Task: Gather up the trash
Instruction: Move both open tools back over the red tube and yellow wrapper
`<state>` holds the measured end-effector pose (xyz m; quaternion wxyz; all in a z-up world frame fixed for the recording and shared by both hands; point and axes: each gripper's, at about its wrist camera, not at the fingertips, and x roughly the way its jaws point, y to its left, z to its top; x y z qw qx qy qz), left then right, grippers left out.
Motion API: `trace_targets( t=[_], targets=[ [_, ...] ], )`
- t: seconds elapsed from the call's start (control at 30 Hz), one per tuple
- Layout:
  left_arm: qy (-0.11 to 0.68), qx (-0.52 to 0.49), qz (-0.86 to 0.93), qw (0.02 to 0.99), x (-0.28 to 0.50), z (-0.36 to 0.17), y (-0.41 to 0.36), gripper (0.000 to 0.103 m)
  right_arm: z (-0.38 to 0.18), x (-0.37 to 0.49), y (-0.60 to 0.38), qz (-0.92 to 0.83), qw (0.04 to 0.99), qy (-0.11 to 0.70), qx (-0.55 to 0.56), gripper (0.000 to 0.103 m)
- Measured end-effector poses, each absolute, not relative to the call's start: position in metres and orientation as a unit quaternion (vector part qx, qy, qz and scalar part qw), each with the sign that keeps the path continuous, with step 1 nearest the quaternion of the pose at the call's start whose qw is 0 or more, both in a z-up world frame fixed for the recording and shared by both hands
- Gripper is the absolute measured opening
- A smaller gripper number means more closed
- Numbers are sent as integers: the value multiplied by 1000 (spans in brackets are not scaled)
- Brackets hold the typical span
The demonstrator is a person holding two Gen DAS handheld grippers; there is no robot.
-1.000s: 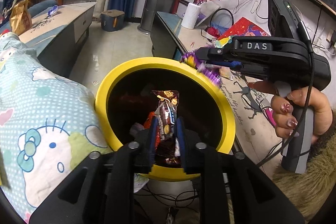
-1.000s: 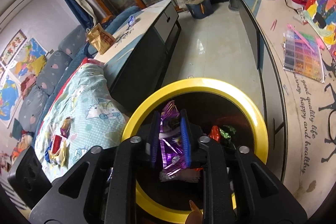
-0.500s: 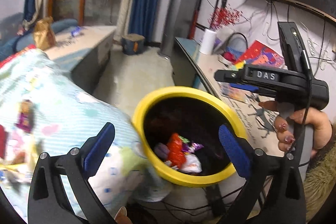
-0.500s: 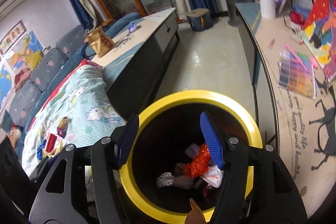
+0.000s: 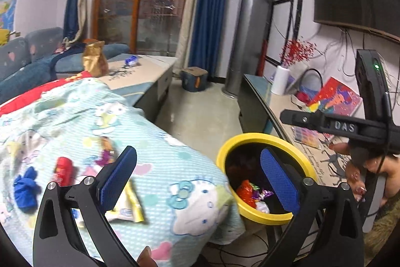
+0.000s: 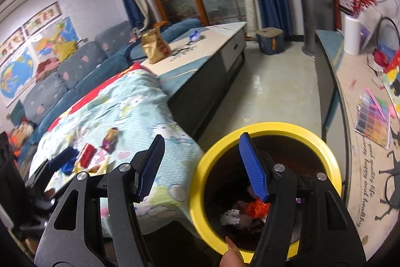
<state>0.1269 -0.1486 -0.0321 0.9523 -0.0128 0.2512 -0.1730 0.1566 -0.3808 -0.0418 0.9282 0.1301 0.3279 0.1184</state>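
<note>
2 grippers are being held up by the yellow bin (image 6: pixel 270 128), probably so the next pickup on the blanket (image 5: pixel 160 167) can be lined up. The left gripper (image 5: pixel 198 177) is being kept wide open with nothing between the jaws; the right gripper (image 6: pixel 205 163) is being kept about half open, also empty. Wrappers (image 5: pixel 252 193) are sitting in the bin already, while maybe 5 blurry bits of trash (image 6: pixel 86 154) are still being left on the blanket.
</note>
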Motion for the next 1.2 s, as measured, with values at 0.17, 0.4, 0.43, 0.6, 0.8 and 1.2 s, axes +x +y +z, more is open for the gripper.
trace_targets(
  t=[0.17, 0.4, 0.43, 0.6, 0.8, 1.2],
  targets=[
    [233, -21, -140, 962, 121, -24, -126, 96, -37, 151, -357, 143, 928, 327, 111, 55],
    [224, -36, -100, 969, 115, -17, -91, 96, -34, 145, -325, 172, 924, 330, 88, 62],
    [223, -38, -94, 970, 115, -16, -86, 96, -33, 144, -321, 175, 924, 329, 85, 62],
    [217, -50, -70, 972, 111, -13, -63, 96, -31, 139, -299, 197, 920, 331, 67, 62],
    [213, -62, -46, 974, 106, -11, -40, 96, -31, 135, -276, 218, 916, 334, 48, 63],
    [250, -101, 17, 963, 109, -27, 21, 96, -38, 131, -220, 270, 898, 346, 8, 63]
  ],
)
